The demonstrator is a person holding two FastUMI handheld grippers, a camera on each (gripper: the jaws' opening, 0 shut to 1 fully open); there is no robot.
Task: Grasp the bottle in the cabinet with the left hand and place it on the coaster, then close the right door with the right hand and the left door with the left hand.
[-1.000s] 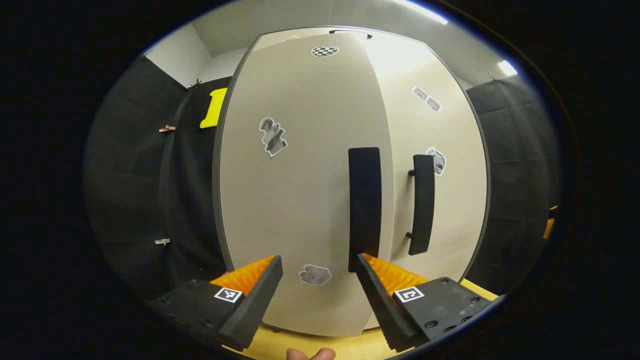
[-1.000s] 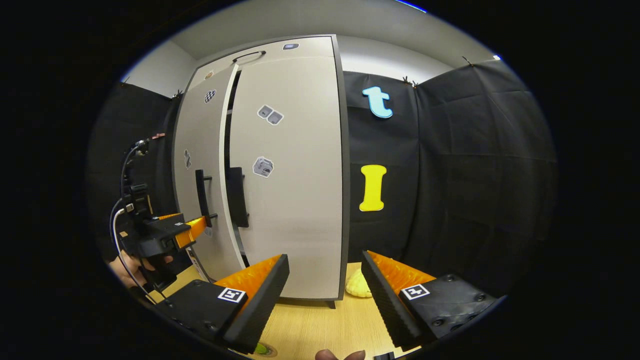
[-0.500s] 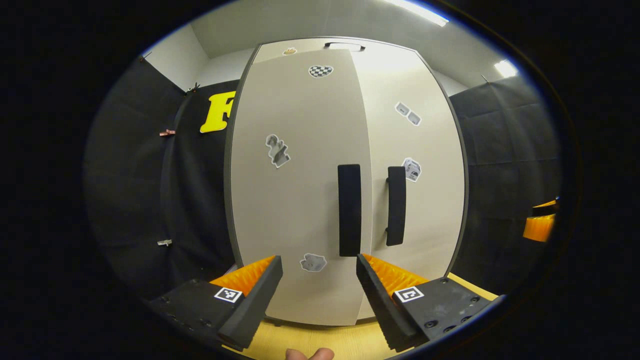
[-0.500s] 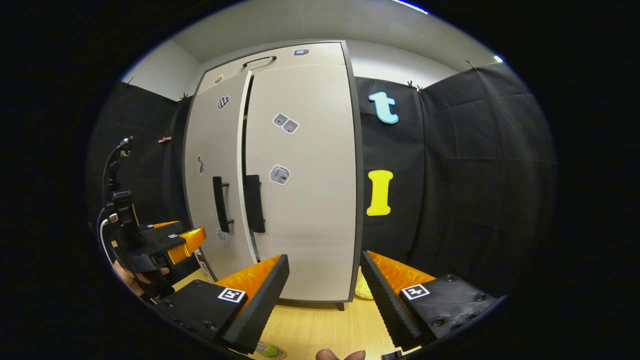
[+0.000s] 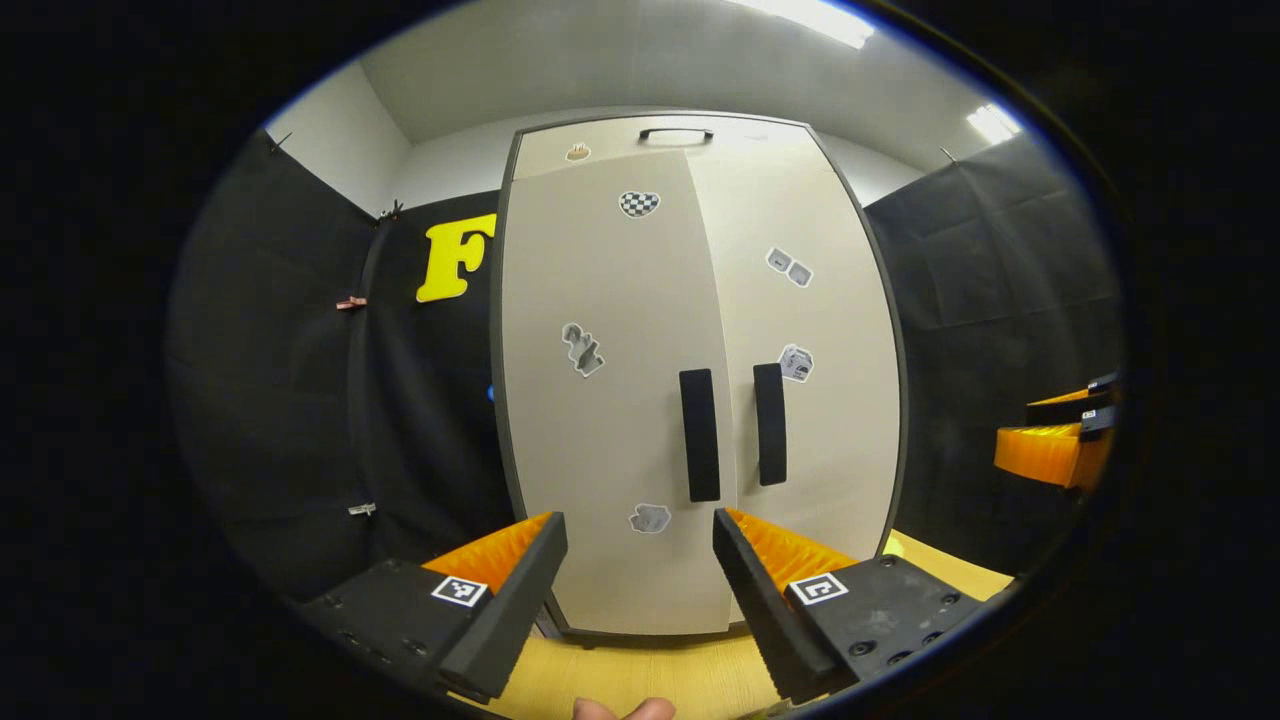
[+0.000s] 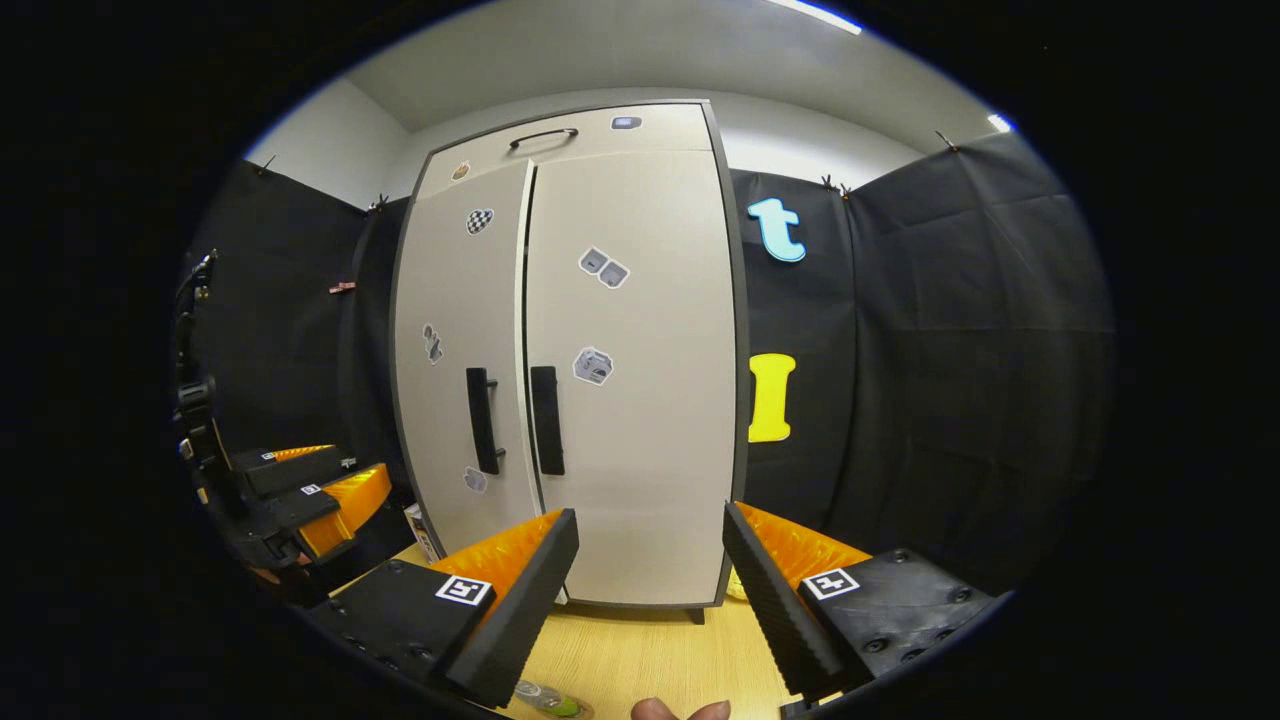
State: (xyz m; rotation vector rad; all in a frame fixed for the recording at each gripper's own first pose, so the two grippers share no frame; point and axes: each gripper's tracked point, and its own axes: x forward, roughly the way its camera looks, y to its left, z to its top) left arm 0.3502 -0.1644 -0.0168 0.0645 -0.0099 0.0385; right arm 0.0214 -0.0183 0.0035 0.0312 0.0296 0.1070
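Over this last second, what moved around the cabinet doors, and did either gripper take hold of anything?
The left door swung in from ajar to nearly flush with the right door. Both views show the cabinet smaller now, so both hands drew back. The left gripper and right gripper stayed open and took hold of nothing. The right door stayed shut.

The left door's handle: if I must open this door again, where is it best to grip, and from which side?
Grip the left handle near its middle, coming straight from the front with fingers either side. It is a vertical bar by the left door's inner edge, standing off the panel on posts in the right gripper view.
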